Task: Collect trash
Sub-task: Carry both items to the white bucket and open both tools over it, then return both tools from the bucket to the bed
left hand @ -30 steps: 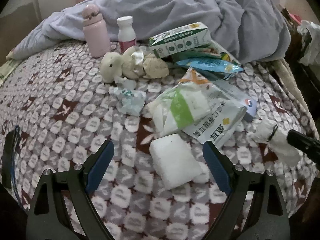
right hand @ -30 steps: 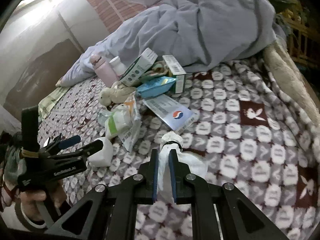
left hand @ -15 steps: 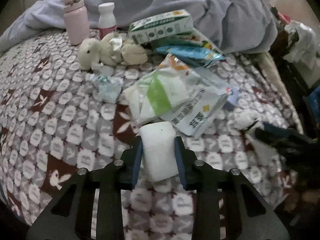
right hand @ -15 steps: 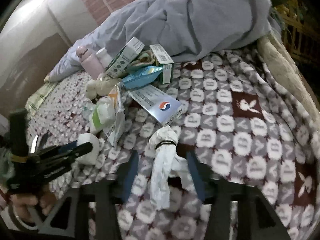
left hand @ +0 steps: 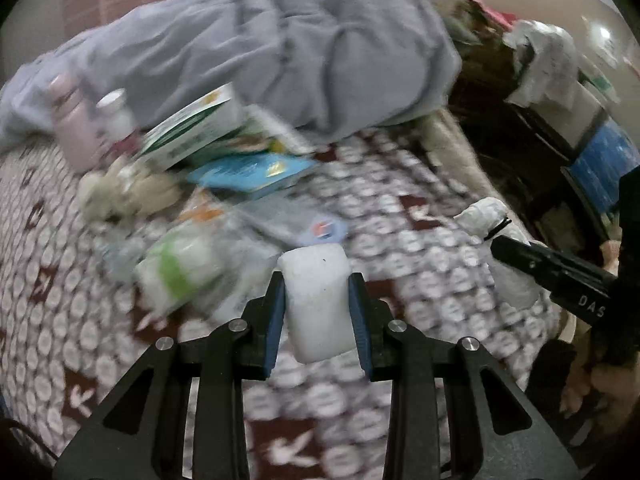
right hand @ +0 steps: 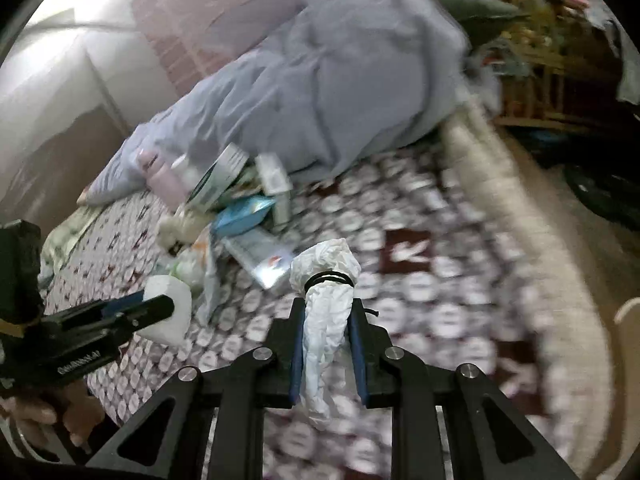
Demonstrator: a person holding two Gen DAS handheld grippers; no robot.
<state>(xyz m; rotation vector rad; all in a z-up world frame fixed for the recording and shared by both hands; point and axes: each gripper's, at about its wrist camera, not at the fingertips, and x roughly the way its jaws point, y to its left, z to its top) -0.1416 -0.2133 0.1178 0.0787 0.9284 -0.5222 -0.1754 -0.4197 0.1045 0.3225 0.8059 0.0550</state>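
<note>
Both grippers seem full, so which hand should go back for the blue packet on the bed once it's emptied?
Probably the left gripper, which holds the white foam block. In its view the blue packet lies just beyond its jaws. The right gripper, jaws closing on the tied white bundle, sits farther out.

Open blanket on your right, clutter on your left

You have bare patterned blanket (right hand: 448,312) toward the bed's edge; the litter pile (left hand: 208,208), pink bottle (left hand: 72,128) and bunched grey duvet (left hand: 288,52) block the left and far side.
</note>
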